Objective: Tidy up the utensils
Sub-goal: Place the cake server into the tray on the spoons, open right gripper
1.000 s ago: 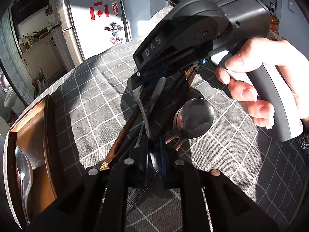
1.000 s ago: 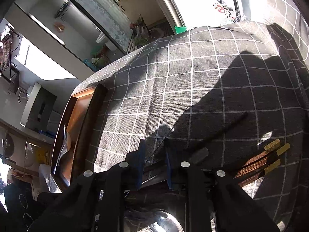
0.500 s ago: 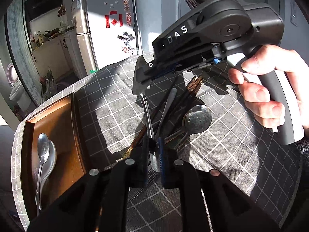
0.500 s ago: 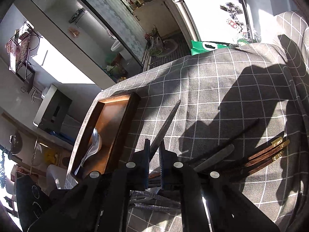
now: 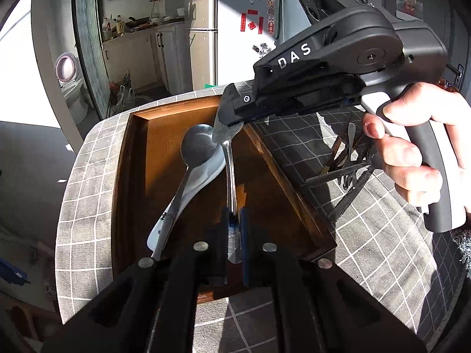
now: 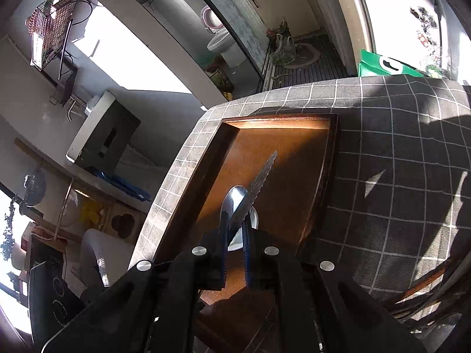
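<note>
A brown wooden tray [image 5: 138,158] lies on the grey checked tablecloth, also seen in the right wrist view [image 6: 282,147]. In it lie a metal spoon [image 5: 194,150] and a white spoon [image 5: 203,176]. My left gripper [image 5: 234,220] is shut on the handle of a metal utensil [image 5: 229,170] that reaches over the tray. My right gripper [image 5: 232,111] grips the far end of that same piece; its own view shows it [image 6: 235,229] shut on a serrated knife blade [image 6: 260,179] above the tray.
A pile of chopsticks and dark utensils [image 5: 347,164] lies on the cloth right of the tray. The table edge runs just beyond the tray's far and left sides. A fridge and kitchen cabinets stand behind.
Both grippers have carried the knife from the utensil pile leftward to above the tray. The tray now fills the middle of both views.
</note>
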